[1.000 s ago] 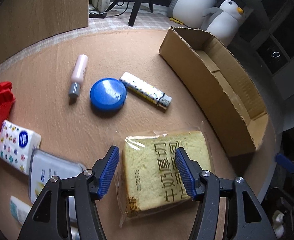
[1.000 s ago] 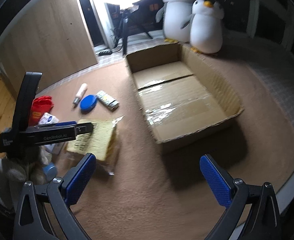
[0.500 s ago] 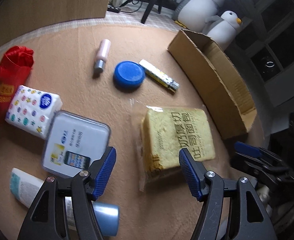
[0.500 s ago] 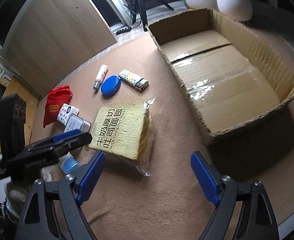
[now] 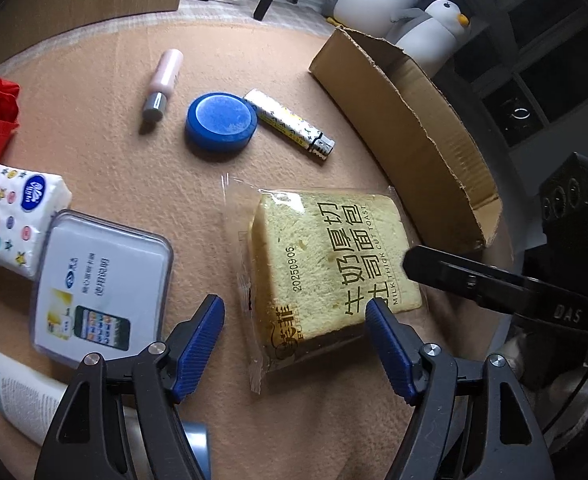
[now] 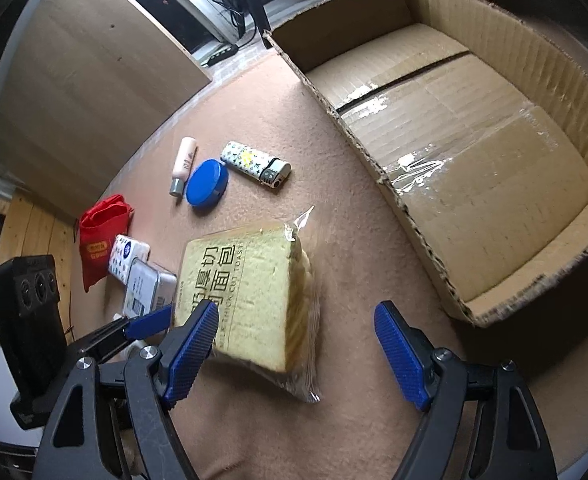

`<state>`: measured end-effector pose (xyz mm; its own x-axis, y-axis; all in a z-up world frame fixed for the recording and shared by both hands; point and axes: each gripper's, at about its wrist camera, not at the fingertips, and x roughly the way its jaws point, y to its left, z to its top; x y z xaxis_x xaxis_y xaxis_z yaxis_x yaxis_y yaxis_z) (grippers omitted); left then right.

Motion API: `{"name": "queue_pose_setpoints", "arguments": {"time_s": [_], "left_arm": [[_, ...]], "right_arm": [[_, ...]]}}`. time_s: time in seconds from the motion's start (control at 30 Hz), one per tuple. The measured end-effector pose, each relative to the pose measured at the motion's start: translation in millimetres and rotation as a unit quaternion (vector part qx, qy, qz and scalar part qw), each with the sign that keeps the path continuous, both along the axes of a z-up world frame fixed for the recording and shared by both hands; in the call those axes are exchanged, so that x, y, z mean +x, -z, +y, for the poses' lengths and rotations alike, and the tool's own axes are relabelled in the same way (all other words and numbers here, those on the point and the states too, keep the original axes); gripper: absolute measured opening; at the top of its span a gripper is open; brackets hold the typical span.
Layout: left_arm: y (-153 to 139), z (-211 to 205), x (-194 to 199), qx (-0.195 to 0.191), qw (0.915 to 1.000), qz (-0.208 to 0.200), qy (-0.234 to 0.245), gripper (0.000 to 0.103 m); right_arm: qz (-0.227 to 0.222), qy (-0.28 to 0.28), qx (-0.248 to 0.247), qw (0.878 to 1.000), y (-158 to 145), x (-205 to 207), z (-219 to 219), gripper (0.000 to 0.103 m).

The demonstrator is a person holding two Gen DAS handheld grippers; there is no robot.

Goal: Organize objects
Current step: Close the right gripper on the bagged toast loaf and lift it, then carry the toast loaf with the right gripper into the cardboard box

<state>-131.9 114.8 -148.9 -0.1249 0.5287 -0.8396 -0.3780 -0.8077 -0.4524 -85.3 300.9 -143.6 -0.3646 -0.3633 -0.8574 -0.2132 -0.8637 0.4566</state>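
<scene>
Closing right tool (image 6: 295, 344) and opening left tool (image 5: 295, 346) both straddle your clear-wrapped yellow toast slab (image 5: 325, 264), neither gripping; slippery film could slide out.

The left gripper (image 5: 295, 342) points steeply down, its jaws opening, pads pressing nothing. The right gripper (image 6: 295, 350) also tilts steeply down, jaws closing but apart. Each gripper's fingers reach toward the other's.
</scene>
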Motion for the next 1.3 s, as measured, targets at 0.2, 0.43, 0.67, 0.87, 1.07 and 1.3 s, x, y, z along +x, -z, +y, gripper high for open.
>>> {"name": "queue_pose_setpoints", "arguments": {"time_s": [0.2,0.43,0.67,0.87,1.07,1.3], "left_arm": [[1,0,1,0.009,0.9999,0.003,0.006,0.072],[0,1,1,0.014,0.9999,0.002,0.005,0.067],[-6,7,5,0.008,0.9998,0.015,0.005,0.062],[-14,7,8,0.009,0.9997,0.022,-0.005,0.062],[-37,7,11,0.014,0.9987,0.045,-0.020,0.062],[-73,28,9,0.023,0.9963,0.079,-0.023,0.062]], "right_arm": [[-0.010,-0.013,-0.014,1.000,9,-5,-7,0.059],[-0.007,-0.039,-0.003,0.999,6,-9,-17,0.051],[-0.003,-0.054,0.011,0.998,2,-8,-25,0.051],[0.005,-0.063,0.015,0.998,-4,-6,-29,0.050],[0.030,-0.069,0.021,0.997,-26,-6,-29,0.049],[0.063,-0.070,0.030,0.995,-59,-8,-11,0.049]]}}
